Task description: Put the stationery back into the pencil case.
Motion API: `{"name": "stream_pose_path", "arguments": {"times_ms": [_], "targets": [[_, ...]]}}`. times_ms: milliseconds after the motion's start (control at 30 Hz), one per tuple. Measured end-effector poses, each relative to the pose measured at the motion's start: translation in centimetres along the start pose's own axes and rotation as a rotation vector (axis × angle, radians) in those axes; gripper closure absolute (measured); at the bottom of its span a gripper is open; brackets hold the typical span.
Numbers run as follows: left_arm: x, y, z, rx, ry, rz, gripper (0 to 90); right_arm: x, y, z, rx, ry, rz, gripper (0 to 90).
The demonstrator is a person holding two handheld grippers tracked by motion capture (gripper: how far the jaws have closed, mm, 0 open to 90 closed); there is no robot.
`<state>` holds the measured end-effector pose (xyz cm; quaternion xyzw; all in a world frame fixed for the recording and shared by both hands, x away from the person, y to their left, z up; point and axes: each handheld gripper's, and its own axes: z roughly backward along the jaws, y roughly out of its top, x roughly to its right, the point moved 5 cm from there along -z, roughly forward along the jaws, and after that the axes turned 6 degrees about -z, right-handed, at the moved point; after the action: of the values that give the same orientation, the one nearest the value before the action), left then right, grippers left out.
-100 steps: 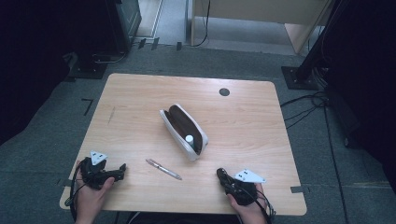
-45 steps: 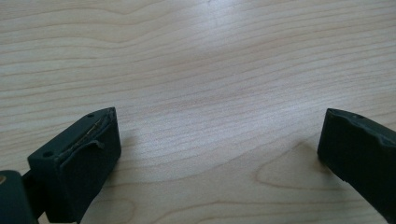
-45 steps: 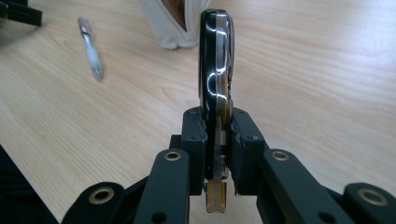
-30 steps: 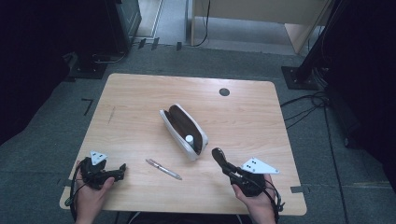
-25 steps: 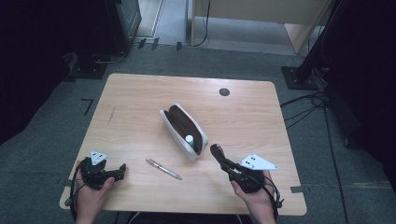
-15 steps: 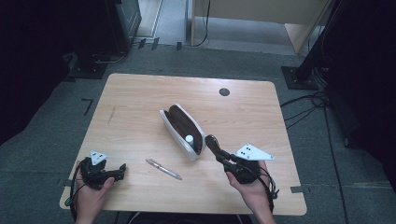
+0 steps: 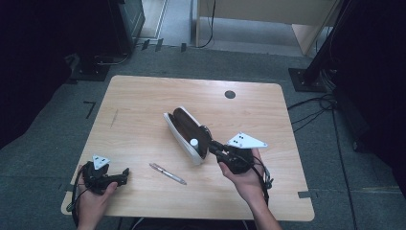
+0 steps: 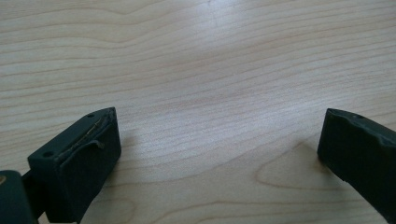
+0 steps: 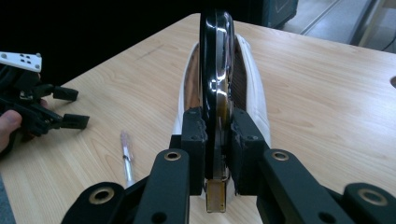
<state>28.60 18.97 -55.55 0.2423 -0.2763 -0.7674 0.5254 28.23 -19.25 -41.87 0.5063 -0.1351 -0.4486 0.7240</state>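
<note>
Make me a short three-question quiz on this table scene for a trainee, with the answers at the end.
1. True or false: the left gripper has its jaws shut on the pen.
2. What do the right gripper's pads press on? A: the pen. B: the dark glossy flap of the open case. C: a cable.
3. Where does the pen lie in relation to the case?

Key
1. False. Its jaws stand wide open over bare table.
2. B.
3. On the table on the person's side of the case, apart from it, between the two grippers.
</note>
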Motion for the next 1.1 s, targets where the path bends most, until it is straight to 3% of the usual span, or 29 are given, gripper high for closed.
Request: {"name": "stream_pose_path", "arguments": {"times_ms": [167, 400, 1100], "targets": [[0.0, 0.0, 0.0, 0.000, 0.000, 0.000, 0.0, -0.7, 1.0, -1.0, 0.000, 0.011, 0.012, 78.0], [0.0, 0.0, 0.0, 0.001, 0.001, 0.000, 0.0, -0.6, 2.2, -2.7, -0.023, -0.001, 0.015, 77.9], [0.0, 0.0, 0.0, 0.002, 0.002, -0.001, 0.0, -0.7, 3.3, -7.2, -0.102, -0.035, 0.050, 77.8]]}}
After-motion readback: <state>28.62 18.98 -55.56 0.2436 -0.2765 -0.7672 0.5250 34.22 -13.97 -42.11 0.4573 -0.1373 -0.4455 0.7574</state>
